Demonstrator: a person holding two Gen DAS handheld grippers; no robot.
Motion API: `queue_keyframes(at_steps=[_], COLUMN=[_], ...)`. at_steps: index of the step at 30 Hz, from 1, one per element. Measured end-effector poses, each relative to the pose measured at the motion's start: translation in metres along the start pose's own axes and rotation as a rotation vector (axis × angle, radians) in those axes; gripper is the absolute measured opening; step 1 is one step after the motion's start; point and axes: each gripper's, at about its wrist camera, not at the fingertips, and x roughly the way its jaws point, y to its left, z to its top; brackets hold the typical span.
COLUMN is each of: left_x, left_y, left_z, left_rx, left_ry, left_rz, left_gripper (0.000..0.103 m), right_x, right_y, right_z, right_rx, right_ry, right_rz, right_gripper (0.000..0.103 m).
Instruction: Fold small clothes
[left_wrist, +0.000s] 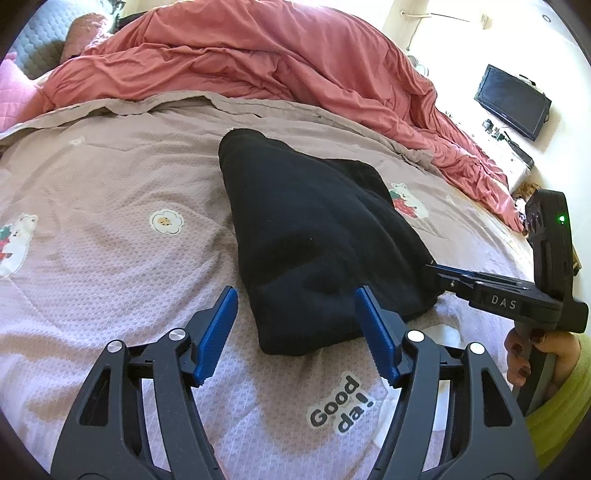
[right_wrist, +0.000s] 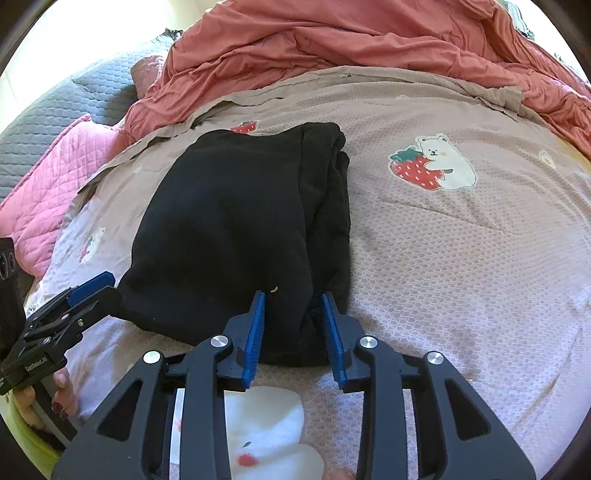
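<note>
A black garment (left_wrist: 314, 229) lies folded in a thick bundle on the pinkish-brown bed quilt (left_wrist: 110, 236); it also shows in the right wrist view (right_wrist: 236, 229). My left gripper (left_wrist: 295, 325) is open, its blue pads on either side of the bundle's near left corner. My right gripper (right_wrist: 293, 332) has its blue pads on both sides of a fold at the near right edge, pinching the cloth. The right gripper also shows in the left wrist view (left_wrist: 443, 273), and the left gripper in the right wrist view (right_wrist: 92, 288).
A rumpled coral-red duvet (left_wrist: 258, 59) is piled across the far side of the bed. A pink quilted pillow (right_wrist: 48, 195) and a grey one (right_wrist: 74, 99) lie at the left. A dark monitor (left_wrist: 511, 101) stands at the far right.
</note>
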Motion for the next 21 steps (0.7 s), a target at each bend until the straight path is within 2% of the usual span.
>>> queue_keyframes(at_steps=[3, 6, 10, 12, 14, 18, 21], left_x=[-0.006, -0.011, -0.021, -0.026, -0.031, -0.041, -0.05], left_y=[-0.001, 0.001, 0.003, 0.004, 0.005, 0.006, 0.007], left_z=[-0.001, -0.003, -0.007, -0.008, -0.011, -0.018, -0.023], left_rx=[0.001, -0.001, -0.008, -0.011, -0.012, -0.017, -0.024], left_ry=[-0.009, -0.019, -0.034, -0.04, -0.049, -0.063, -0.079], left_rz=[0.008, 0.02, 0.038, 0.047, 0.059, 0.078, 0.092], left_gripper=[0.065, 0.073, 0.083, 0.092, 0.093, 0.093, 0.093], right_x=[-0.003, -0.008, -0.021, -0.031, -0.036, -0.049, -0.059], right_y=[0.0, 0.002, 0.007, 0.012, 0.017, 0.026, 0.033], right_z=[-0.002, -0.003, -0.007, -0.011, -0.014, -0.022, -0.025], right_rx=[-0.001, -0.009, -0.019, -0.037, -0.055, -0.085, -0.099], right_ry=[-0.003, -0.015, -0.059, -0.095, -0.115, -0.173, -0.219], right_rz=[-0.006, -0.017, -0.021, -0.023, -0.032, -0.057, -0.063], right_gripper=[0.035, 0.043, 0.065, 0.069, 0.084, 0.09, 0.09])
